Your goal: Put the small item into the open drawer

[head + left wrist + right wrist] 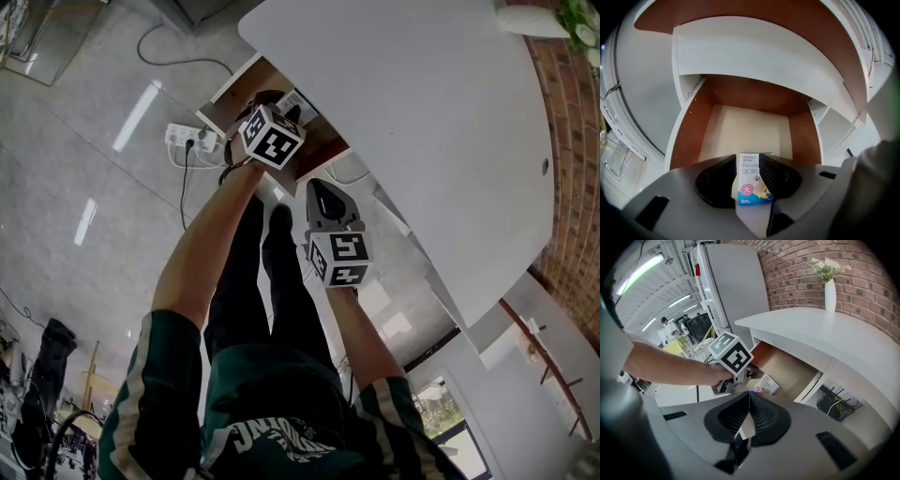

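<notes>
Left claw (749,161): spread, my box (751,186) loose between, over drawer (740,131) to drop it.
Right claw (749,397): pressed together, empty, idle aside.

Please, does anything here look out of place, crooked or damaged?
Nothing is spilled or damaged. Only the small bandage box sits a little askew between the left gripper's parted jaws, over the open drawer. The right gripper is shut and empty.
</notes>
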The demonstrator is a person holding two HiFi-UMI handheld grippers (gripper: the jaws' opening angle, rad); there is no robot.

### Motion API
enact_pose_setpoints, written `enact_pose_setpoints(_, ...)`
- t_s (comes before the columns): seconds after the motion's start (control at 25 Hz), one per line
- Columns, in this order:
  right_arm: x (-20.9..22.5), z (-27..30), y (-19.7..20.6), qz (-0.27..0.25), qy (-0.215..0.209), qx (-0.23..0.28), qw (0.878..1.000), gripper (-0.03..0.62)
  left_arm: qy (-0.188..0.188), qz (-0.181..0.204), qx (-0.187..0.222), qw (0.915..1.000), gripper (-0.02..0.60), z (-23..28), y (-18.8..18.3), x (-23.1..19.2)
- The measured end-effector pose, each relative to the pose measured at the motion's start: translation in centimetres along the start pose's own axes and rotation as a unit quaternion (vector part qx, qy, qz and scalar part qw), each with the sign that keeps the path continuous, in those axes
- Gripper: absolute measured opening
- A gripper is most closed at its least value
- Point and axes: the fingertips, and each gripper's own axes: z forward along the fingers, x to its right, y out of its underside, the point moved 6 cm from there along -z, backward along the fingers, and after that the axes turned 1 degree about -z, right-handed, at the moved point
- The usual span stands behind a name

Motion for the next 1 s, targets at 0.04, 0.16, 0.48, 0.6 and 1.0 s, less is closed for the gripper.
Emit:
enact_pose_setpoints(0.04,-0.2,-0.1,-0.1,0.0,-0.001,0.0,1.0,0.025,-0.002,0.002,0.002,1.0,0.15,-0.5,0.0,0.0)
enact_pose_setpoints(0.16,-0.7,-0.5,-0.5,-0.002,-0.004,0.006,1.0,0.025,-0.01,0.001,0.018,0.9998,0.149,-2.3,-0.2,0.0)
enact_pose_setpoints(0.48,-2.1,-3.4,-2.2,-0.017,-0.024,0.022,0.999,0.025,-0.037,0.005,0.056,0.9977,0.037,-9.2,-1.3,1.8)
enact_pose_setpoints(0.6,-2.4,-4.9,-2.9,-0.024,-0.031,0.03,0.999,0.025,-0.04,0.004,0.069,0.9968,0.021,-12.0,-1.8,2.5)
enact_pose_setpoints(1.0,-3.7,-10.7,-5.4,-0.056,-0.063,0.079,0.993,0.025,-0.061,0.009,0.084,0.9946,0.018,-21.3,-1.6,7.6)
